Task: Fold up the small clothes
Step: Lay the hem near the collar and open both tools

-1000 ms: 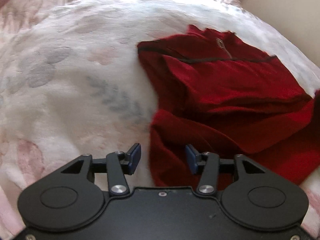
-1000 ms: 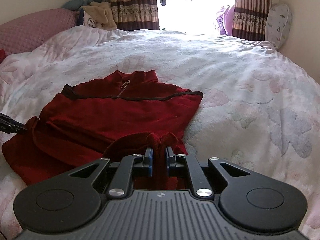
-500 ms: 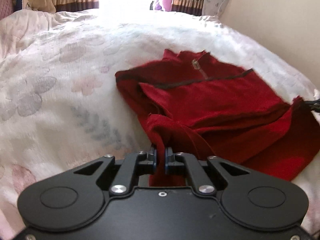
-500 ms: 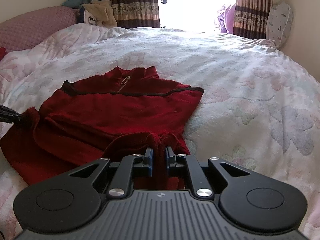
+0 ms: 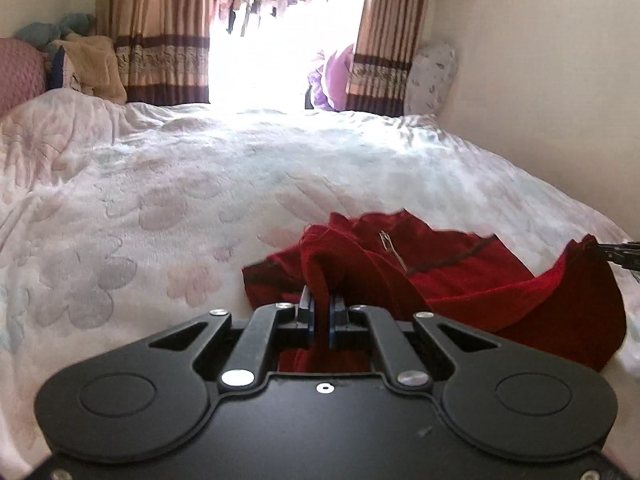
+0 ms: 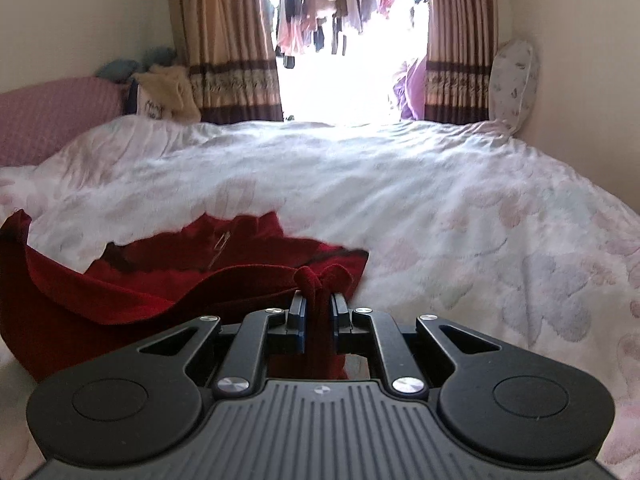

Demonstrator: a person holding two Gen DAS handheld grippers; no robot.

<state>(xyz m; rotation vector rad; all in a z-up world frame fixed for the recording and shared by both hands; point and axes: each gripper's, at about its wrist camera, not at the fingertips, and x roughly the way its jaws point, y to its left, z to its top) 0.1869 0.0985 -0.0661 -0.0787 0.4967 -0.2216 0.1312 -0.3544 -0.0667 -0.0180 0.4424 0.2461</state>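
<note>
Left wrist view is showing the left gripper pinching a bunched edge of the red top, jaws nearly together. Right gripper is clamping another red fold likewise. Between them the garment is sagging over the floral bedspread, collar toward twelve o'clock.
</note>
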